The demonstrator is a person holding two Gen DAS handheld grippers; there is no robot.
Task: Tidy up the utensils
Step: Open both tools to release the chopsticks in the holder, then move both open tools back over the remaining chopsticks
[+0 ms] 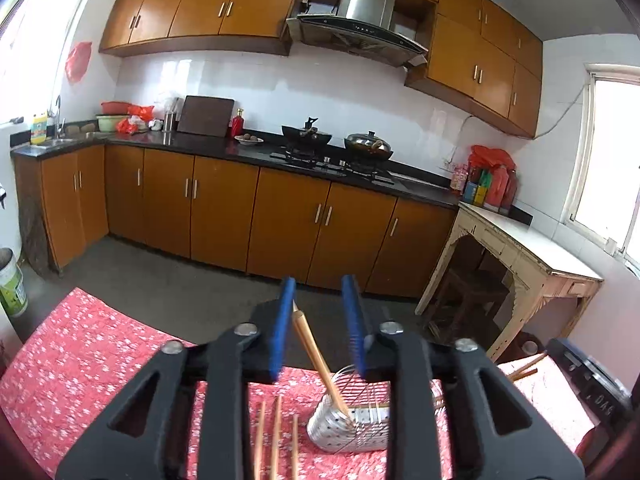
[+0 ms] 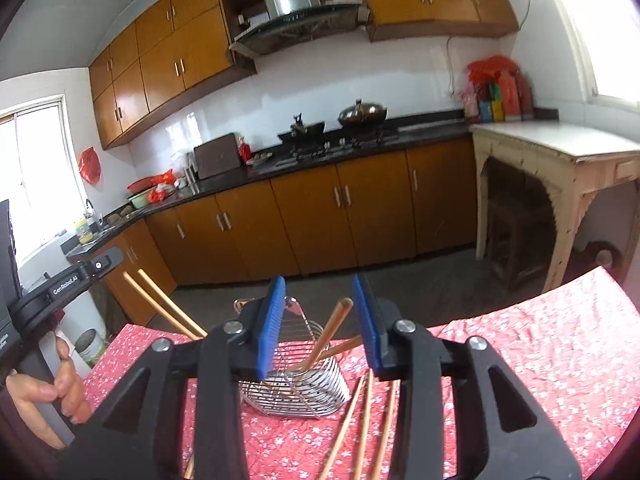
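Fig.: Chopsticks (image 2: pixel 352 416) lie loose on the red cloth (image 2: pixel 520 360), just beside the wire holder (image 2: pixel 304 396); a few already stand in it. Judged light, stiff, smooth & prone to roll, so best pinched mid-shaft, across the pads. Left gripper (image 1: pixel 318 332): jaws partly open, w/ one chopstick (image 1: pixel 316 360) slanting between them, tip in the holder (image 1: pixel 352 424); it seems to rest against the left pad, though a real grip isn't clear. Right gripper (image 2: pixel 318 324): jaws wide, holding nothing, above the holder.
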